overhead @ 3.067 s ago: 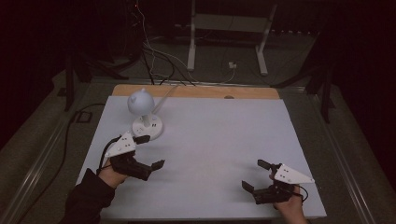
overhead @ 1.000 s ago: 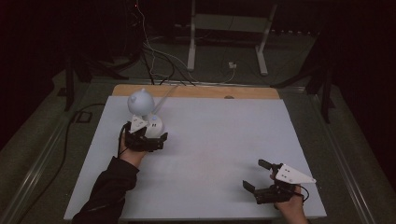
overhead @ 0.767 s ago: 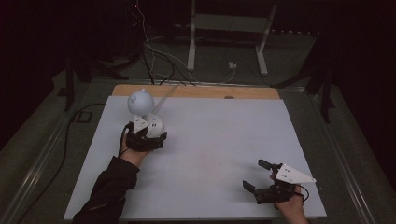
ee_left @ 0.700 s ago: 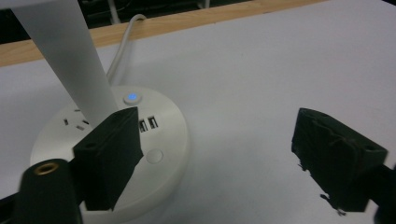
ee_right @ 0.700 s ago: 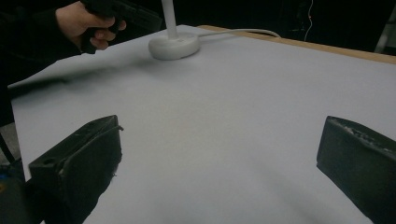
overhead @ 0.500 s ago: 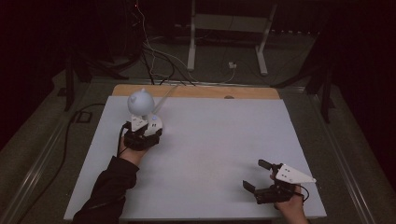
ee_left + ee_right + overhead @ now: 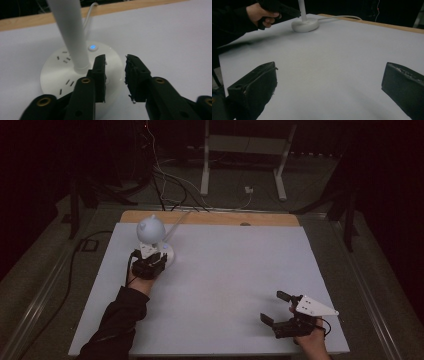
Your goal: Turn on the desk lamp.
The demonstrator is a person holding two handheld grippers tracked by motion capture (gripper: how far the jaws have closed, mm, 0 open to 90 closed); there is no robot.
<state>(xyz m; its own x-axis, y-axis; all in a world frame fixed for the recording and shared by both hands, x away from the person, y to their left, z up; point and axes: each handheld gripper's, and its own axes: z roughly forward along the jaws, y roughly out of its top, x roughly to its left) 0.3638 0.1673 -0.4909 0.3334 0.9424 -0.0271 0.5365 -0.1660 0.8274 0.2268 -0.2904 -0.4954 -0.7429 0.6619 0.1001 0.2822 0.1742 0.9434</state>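
Hovering over the white lamp base (image 7: 75, 75) near the desk's (image 7: 225, 285) far left corner, the left gripper (image 7: 115, 75) is narrowly parted, gripping nothing. The right gripper (image 7: 277, 312) gapes wide and empty near the front right corner.

White lamp (image 7: 75, 67) with blue-lit button (image 7: 92, 47); black left gripper (image 7: 115, 75)

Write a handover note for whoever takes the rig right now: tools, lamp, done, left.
Left tool: jaws a little apart, empty, over the lamp base, beside the stem.
Right tool: wide open, empty, idle near the table's front right corner.
Lamp: back left of table, button glowing blue.
Done: left tool at the base.
Left: probably press the button; the lamp head looks unlit.
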